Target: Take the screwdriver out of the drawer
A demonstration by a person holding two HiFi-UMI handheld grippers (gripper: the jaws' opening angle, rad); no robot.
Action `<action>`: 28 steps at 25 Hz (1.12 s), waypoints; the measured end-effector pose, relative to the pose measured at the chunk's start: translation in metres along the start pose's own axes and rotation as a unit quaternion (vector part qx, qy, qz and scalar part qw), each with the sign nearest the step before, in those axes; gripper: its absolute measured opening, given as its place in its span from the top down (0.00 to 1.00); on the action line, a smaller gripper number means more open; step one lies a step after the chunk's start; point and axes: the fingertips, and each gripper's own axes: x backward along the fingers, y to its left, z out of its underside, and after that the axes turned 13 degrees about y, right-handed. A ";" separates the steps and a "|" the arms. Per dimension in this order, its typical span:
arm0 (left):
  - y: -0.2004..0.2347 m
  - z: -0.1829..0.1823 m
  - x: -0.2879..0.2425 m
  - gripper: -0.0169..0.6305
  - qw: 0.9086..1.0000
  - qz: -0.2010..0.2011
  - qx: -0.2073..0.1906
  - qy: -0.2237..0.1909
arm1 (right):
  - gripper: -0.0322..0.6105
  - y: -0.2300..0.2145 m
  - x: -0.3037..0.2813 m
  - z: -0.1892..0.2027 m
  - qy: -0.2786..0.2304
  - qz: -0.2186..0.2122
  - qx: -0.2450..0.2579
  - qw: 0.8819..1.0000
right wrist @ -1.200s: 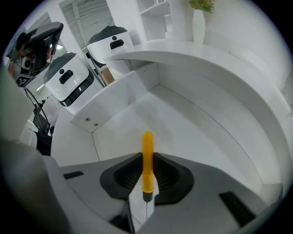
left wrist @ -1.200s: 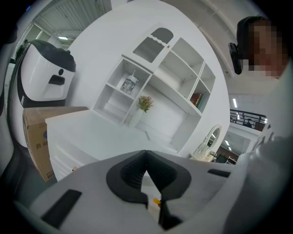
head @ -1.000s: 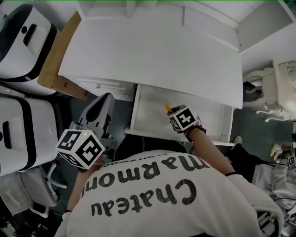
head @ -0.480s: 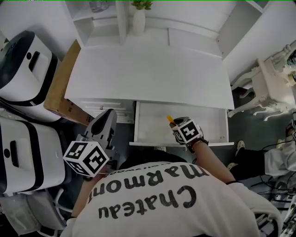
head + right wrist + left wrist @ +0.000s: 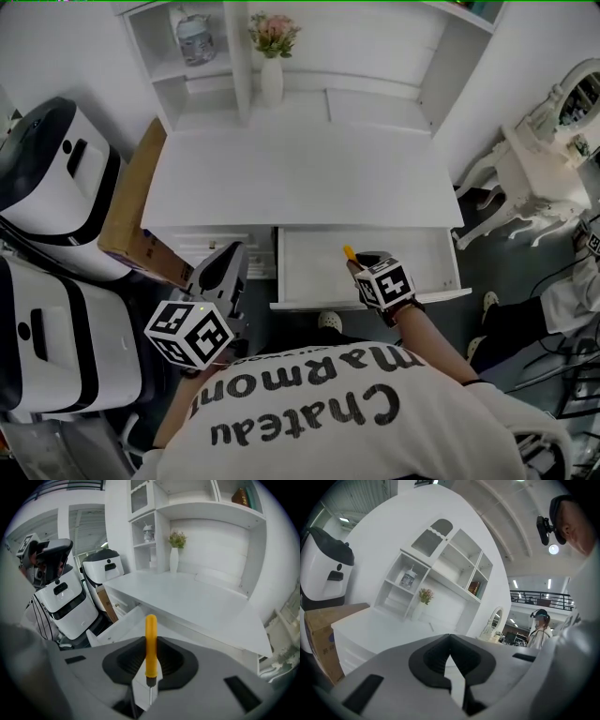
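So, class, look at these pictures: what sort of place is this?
Probably a mock study or bedroom corner staged inside a large hall: a white desk with a shelf hutch, a white vase of pink flowers, and, in the left gripper view, a dark balcony railing beneath a high strip-lit ceiling.

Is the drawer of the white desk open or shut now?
Open. The drawer stands pulled out from under the desk, and its white inside shows in the head view.
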 end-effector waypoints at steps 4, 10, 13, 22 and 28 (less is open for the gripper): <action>-0.006 -0.001 0.005 0.94 1.000 0.010 -0.007 -0.003 | 0.82 0.004 0.017 -0.012 -0.040 0.008 -0.023 0.999; -0.014 -0.001 0.011 0.94 0.999 0.027 -0.024 -0.005 | 0.82 0.017 0.044 -0.032 -0.105 -0.001 -0.062 0.992; -0.018 0.000 0.017 0.94 0.999 0.033 -0.031 -0.008 | 0.82 0.028 0.059 -0.036 -0.129 -0.004 -0.064 0.990; -0.032 0.003 0.029 0.94 0.998 0.049 -0.047 -0.009 | 0.82 0.064 0.115 -0.058 -0.214 -0.030 -0.078 0.973; -0.043 0.002 0.040 0.94 0.996 0.061 -0.058 -0.010 | 0.82 0.085 0.156 -0.069 -0.267 -0.035 -0.079 0.960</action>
